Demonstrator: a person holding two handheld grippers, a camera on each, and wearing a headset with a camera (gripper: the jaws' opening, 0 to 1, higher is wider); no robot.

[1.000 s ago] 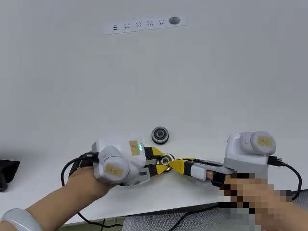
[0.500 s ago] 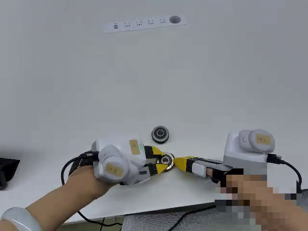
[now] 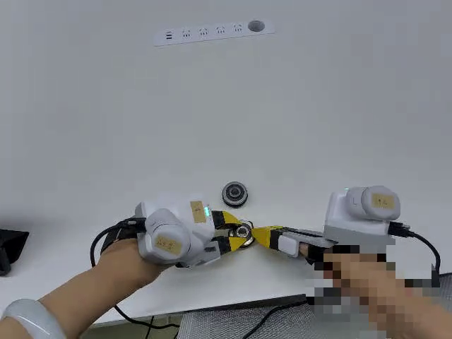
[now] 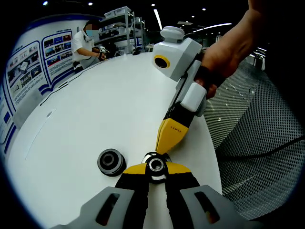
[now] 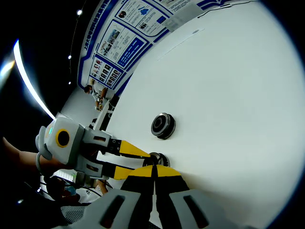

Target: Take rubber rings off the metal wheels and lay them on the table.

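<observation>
The held metal wheel [image 4: 156,165] sits squarely between the left gripper's [image 4: 156,168] yellow-tipped jaws, which are closed in on it from both sides so that its silver hub faces the left gripper view. It is lifted just clear of the white table [image 3: 296,127]. The right gripper [image 4: 164,143] comes in from the opposite side, tip to tip with the left one. Its two jaws are pressed together into one yellow wedge whose point touches the wheel's rim. Whether that point has pinched any rubber between the jaws I cannot tell, as the contact is too small and partly hidden.

A second wheel [image 4: 111,161] lies flat on the table just ahead of the left gripper's tips and a little to their left, apart from both grippers. A black rubber ring [image 4: 100,162] is around its outside, and its hub faces up. In the right gripper view the same wheel lies beyond the closed jaws, past the held one.

In the head view a hand holds each gripper near the table's near edge, and a black cable [image 3: 106,244] trails from the left gripper. Far beyond both tools, at the back of the table, lies a white power strip [image 3: 212,32]. A dark object [image 3: 10,248] sits at the table's edge, well to the left of the left gripper.
</observation>
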